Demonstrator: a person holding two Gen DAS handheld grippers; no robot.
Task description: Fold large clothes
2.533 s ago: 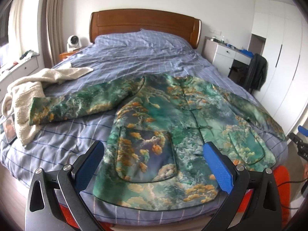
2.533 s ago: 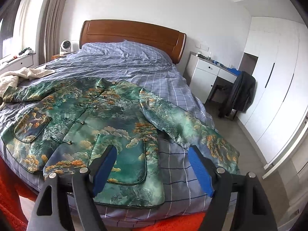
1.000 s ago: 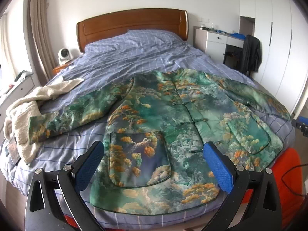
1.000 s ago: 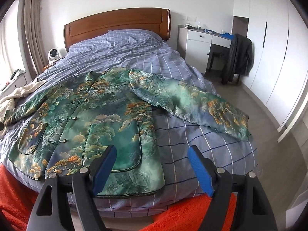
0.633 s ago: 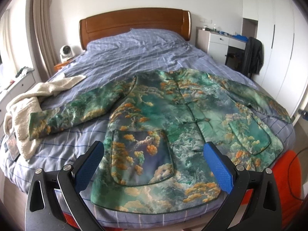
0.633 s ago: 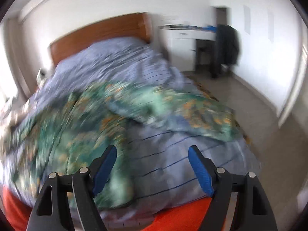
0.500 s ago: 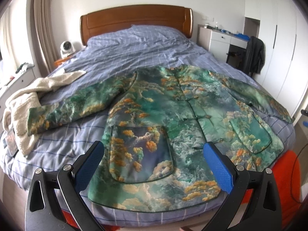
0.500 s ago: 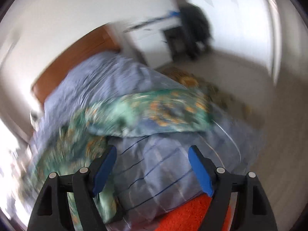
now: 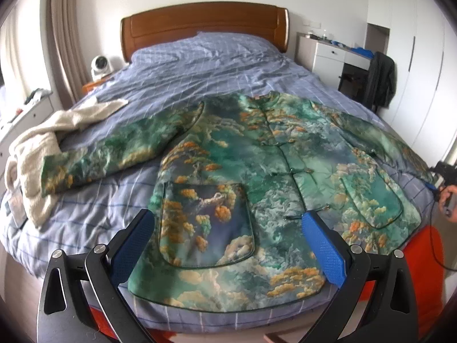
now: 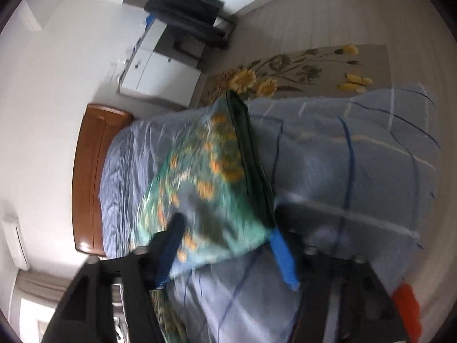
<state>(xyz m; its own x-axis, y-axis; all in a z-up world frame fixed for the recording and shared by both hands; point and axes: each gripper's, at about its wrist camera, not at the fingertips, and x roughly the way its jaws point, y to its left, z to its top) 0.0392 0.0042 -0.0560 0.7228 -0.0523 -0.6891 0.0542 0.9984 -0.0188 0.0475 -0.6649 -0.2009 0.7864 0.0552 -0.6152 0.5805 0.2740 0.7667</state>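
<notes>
A green and orange patterned jacket (image 9: pixel 257 171) lies flat, front up, on the blue checked bed (image 9: pixel 200 65), sleeves spread to both sides. My left gripper (image 9: pixel 225 245) is open and empty, held above the jacket's hem near the left pocket. My right gripper (image 10: pixel 225 251) is rolled sideways and open, its jaws on either side of the cuff of the jacket's right sleeve (image 10: pixel 211 177) at the bed's side. The right wrist view is blurred. The right gripper also shows at the left wrist view's right edge (image 9: pixel 444 171).
A cream fleece garment (image 9: pixel 42 143) lies on the bed's left side. A wooden headboard (image 9: pixel 200 25) stands at the back. A white desk (image 9: pixel 334 57) and a chair with a dark coat (image 9: pixel 380 77) stand to the right. A floral rug (image 10: pixel 285 71) lies beside the bed.
My right gripper has swung from the foot of the bed to the right sleeve cuff and rolled sideways. My left gripper has barely moved.
</notes>
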